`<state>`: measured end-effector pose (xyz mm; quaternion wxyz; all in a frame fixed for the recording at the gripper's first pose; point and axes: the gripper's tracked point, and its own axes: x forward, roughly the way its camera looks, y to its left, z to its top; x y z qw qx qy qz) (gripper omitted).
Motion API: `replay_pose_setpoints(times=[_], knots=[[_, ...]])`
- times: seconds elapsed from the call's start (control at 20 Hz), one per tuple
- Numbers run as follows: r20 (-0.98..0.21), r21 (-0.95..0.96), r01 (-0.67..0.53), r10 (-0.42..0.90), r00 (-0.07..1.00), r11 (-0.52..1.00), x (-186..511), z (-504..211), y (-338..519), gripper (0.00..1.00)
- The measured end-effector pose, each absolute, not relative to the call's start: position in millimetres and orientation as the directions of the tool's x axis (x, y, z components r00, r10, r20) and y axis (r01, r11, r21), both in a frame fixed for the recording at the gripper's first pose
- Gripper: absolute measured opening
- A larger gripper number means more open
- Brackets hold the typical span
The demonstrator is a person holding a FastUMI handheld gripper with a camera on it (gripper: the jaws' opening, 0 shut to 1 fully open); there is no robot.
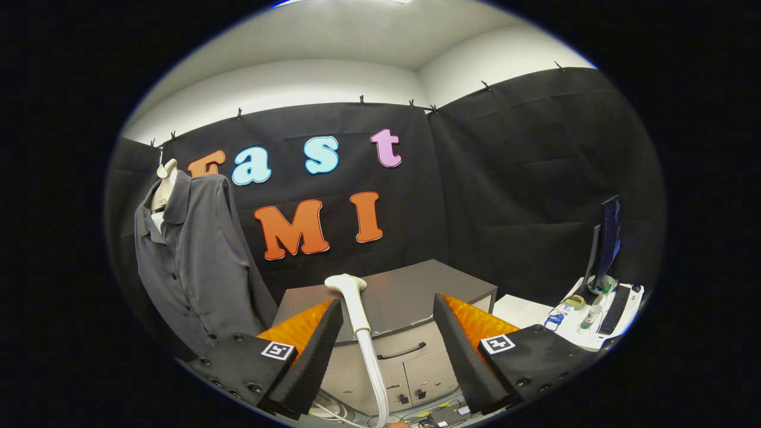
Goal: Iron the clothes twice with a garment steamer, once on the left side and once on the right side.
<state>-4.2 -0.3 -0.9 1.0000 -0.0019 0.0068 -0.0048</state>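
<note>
Foam-padded fingers of the hand-held gripper (387,333) stand wide apart, holding nothing — each base carries a small square coded tag. Between them, nearer the left finger, rises the white garment steamer head (351,294) on its hose. Beyond sits a grey cabinet (410,297); the dark grey shirt (196,261) hangs on a mannequin further left, with open room between.

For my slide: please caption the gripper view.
Open tongs approach steamer head; grey shirt hangs beside.
</note>
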Motion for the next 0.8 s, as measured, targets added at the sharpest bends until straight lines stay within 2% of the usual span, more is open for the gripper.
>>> replay_pose_setpoints(times=[0.35, 0.8], knots=[[-0.031, -0.014, -0.011, 0.01, 0.999, 1.0, 0, 0, 7, 0.98], [-0.12, -0.086, -0.135, 0.124, 0.985, 0.987, 21, 1, 51, 0.98]])
